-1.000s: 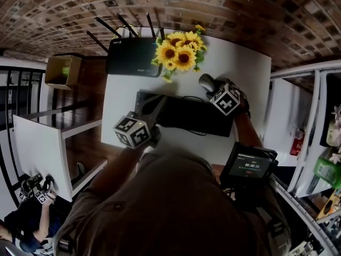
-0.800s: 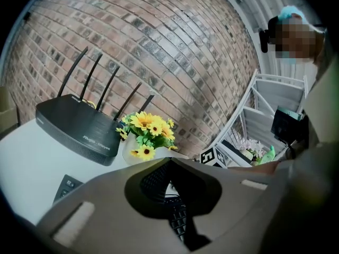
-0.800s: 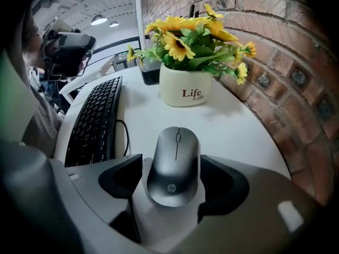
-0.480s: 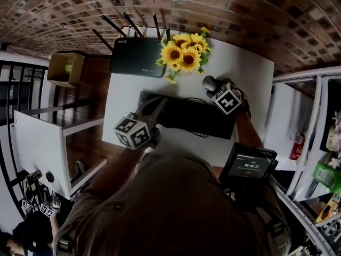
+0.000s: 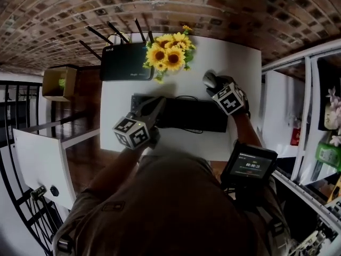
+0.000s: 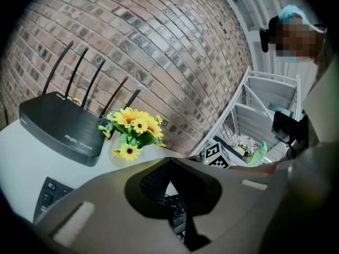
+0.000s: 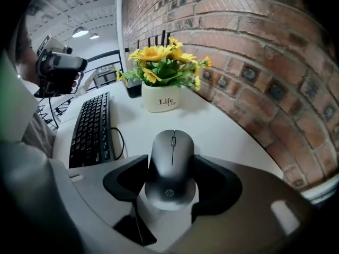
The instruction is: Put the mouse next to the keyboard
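The grey mouse (image 7: 170, 168) sits between the two jaws of the right claw (image 7: 170, 162), whose dark pads clasp its left and right sides, so this claw is grasping the mouse; its nose points away from the claw toward the brick wall (image 7: 254, 62). Whether its underside touches the white tabletop (image 7: 228, 128) cannot be told. It is past the right end of the black keyboard (image 7: 94, 126), near it but apart, with a loop of the keyboard's thin black cable (image 7: 117, 139) lying between them. Beyond the mouse stands a white pot (image 7: 159, 98) printed "Life", filled with yellow sunflowers (image 7: 159, 57) and green leaves. Over the left part of the keyboard the left claw (image 6: 167, 162) is clenched, its tips together with nothing between them. A black router (image 6: 61, 126) with raised antennas stands beside the flowers at the back. Off the tabletop to the left, an open cardboard box (image 5: 55, 82) holds something green (image 5: 65, 71) that is too small to identify.
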